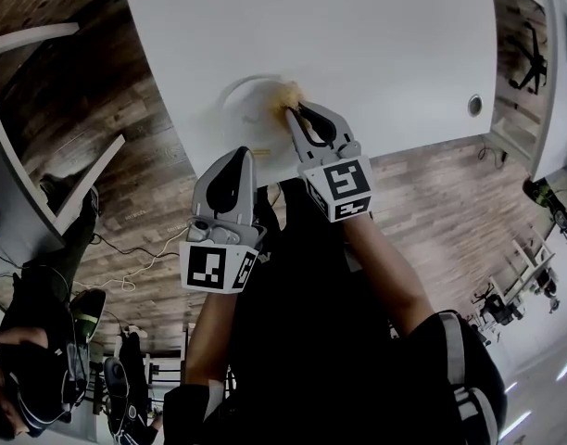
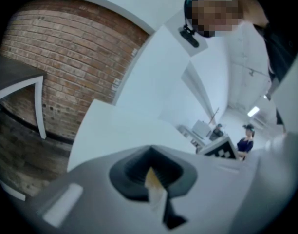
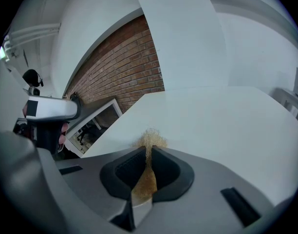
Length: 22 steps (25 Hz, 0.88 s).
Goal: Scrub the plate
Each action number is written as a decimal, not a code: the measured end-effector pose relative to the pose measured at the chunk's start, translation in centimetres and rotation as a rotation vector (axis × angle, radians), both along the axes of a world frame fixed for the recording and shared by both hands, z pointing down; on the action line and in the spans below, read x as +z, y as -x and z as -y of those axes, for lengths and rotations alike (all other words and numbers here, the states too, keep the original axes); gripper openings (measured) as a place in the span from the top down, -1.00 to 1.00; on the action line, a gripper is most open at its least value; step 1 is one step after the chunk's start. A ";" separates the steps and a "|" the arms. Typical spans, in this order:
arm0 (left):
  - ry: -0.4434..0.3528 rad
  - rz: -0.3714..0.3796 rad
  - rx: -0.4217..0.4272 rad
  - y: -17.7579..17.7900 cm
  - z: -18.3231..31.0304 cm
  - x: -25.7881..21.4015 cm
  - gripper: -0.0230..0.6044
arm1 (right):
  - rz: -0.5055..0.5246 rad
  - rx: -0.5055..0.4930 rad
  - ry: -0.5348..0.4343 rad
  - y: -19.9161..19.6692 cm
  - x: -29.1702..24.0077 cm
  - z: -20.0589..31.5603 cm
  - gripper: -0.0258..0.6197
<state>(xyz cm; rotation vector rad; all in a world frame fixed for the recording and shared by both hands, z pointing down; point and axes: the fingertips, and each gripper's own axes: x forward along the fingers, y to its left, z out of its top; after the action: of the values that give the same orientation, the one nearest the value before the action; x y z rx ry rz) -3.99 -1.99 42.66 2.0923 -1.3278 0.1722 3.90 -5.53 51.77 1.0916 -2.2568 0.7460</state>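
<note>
A white plate (image 1: 248, 109) lies near the front edge of the white table (image 1: 376, 35). My right gripper (image 1: 295, 111) is over the plate's right side, shut on a golden fibrous scrubber (image 1: 288, 92). In the right gripper view the scrubber (image 3: 150, 139) sticks out past that gripper (image 3: 149, 149) as a tuft pinched between its jaws. My left gripper (image 1: 241, 154) is at the plate's near rim. In the left gripper view this gripper (image 2: 152, 154) is shut on a thin pale edge (image 2: 155, 183), apparently the plate's rim.
The table's front edge (image 1: 182, 146) runs just beside the plate, with wooden floor (image 1: 126, 202) below. A round cable hole (image 1: 475, 105) sits at the table's right. Another white desk (image 1: 24, 184) and a seated person (image 1: 33, 360) are at the left.
</note>
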 end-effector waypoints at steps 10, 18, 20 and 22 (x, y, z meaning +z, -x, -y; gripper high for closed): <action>-0.003 -0.007 -0.024 2.3 -0.3 -0.1 0.92 | -0.010 -0.029 0.004 2.2 0.0 -0.3 0.82; -0.003 -0.018 -0.034 4.4 -0.9 0.0 0.92 | -0.021 -0.052 0.011 4.5 0.2 -0.9 0.82; -0.003 -0.020 -0.035 5.2 -1.1 0.1 0.92 | -0.022 -0.056 0.015 5.4 0.3 -1.3 0.82; -0.004 -0.023 -0.037 5.8 -1.3 0.0 0.92 | -0.021 -0.058 0.017 6.1 0.2 -1.8 0.82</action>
<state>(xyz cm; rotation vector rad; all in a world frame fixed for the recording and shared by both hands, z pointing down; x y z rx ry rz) -9.82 -0.71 42.71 2.0662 -1.3530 0.1293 -2.23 -3.76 51.99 1.0177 -2.2501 0.7252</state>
